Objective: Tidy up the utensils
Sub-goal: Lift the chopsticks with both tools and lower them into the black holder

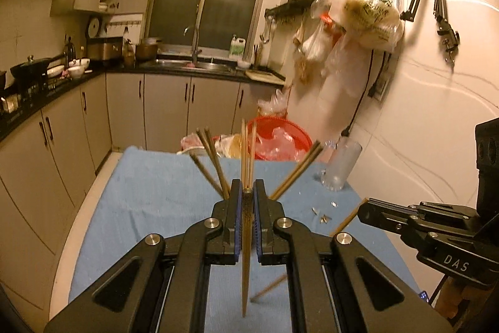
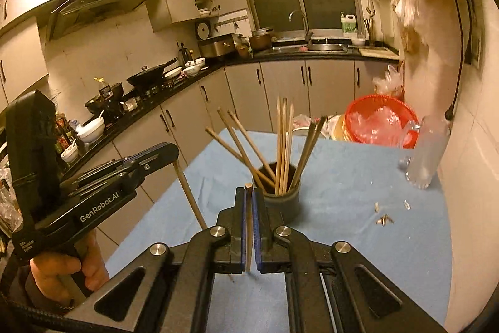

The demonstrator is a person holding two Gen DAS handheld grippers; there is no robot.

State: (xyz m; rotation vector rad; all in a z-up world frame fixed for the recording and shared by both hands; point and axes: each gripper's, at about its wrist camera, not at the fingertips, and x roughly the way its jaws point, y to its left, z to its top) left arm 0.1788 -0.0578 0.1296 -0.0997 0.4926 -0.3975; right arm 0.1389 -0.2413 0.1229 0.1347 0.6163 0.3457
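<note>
Right wrist view shows the right claw (image 2: 249,202) closed tight on a single pale wooden chopstick (image 2: 249,227), which runs lengthwise between the blue pads with its blunt end poking just past the tips. In the same view the left claw (image 2: 170,150), held by a hand (image 2: 62,270), is likewise clamped on one chopstick (image 2: 190,195) that hangs down at a slant toward the blue cloth on the bench (image 2: 343,239). In the left wrist view that stick (image 1: 246,255) is a dark-patterned one, pinched along its length and tapering toward the camera. These sticks look light, stiff and thin, and smooth enough to swivel or slide in a pinch; a hold nearer the middle than the end should, I judge, keep each from pivoting as it goes tip-first into the pot. Just beyond the right claw stands the dark round holder (image 2: 282,202), upright on the cloth, already carrying a fan of chopsticks (image 2: 283,145), some pale, some darker, leaning to all sides. Off to the right, near the wall, stands a clear glass mug (image 2: 425,158); whether anything is in it I cannot tell. Small scraps (image 2: 383,219) lie on the cloth nearby.
</note>
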